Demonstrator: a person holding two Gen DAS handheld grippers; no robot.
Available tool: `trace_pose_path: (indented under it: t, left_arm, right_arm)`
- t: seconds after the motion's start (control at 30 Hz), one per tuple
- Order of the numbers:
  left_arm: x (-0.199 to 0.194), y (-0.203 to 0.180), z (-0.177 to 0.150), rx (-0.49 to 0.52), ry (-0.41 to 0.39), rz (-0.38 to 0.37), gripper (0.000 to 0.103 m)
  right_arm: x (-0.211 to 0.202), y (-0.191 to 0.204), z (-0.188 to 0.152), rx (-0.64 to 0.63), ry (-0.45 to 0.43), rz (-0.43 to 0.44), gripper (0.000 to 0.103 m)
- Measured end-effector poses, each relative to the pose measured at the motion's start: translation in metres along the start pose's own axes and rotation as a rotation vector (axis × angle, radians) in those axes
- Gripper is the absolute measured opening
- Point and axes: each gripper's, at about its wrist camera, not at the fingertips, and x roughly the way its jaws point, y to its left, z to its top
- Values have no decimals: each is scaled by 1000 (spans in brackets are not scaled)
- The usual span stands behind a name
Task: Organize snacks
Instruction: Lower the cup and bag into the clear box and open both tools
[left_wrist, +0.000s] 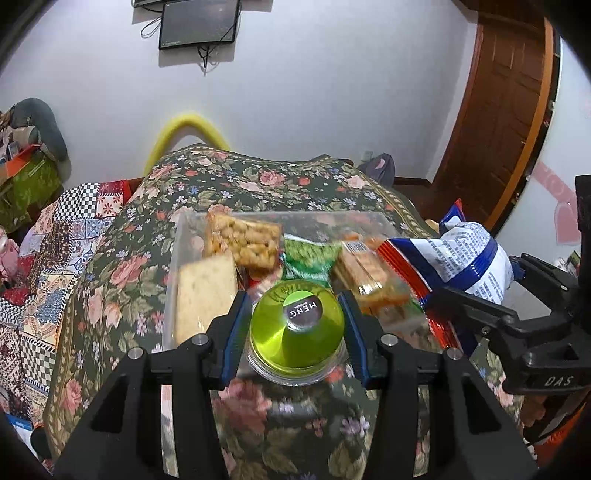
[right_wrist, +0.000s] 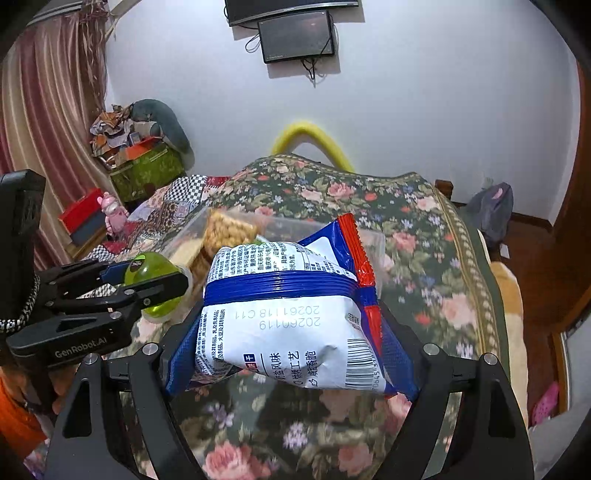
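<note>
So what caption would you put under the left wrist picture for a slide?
Left gripper clamps a green jelly cup above a flowered cloth, near a clear snack box.

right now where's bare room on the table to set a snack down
Crowded: the clear bin is full of packets. Free: the floral cloth right of the bin out to the table edge, and the strip near the grippers, under the green jelly cup and white bag.

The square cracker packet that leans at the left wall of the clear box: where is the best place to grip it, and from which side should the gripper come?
Probably the upper edge of the cracker packet, from above. It stands on edge against the clear box wall, so only its top is free; other snacks crowd its right face. Close the fingers across its thin flat faces.
</note>
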Motion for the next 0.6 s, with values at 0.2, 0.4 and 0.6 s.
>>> trace_pose_path:
  t: [0.2,0.4,0.6]
  left_arm:
    - [23,2,13,-8,25,0,48]
    - [45,5,21,-5,42,16,48]
    - [57,7,20,-2,77,40,49]
  right_arm:
    - [23,-4,16,-9,26,-18,82]
    - [42,-4,21,-19,68,-24,82]
    - [46,-2,18,-28,82,-36,88]
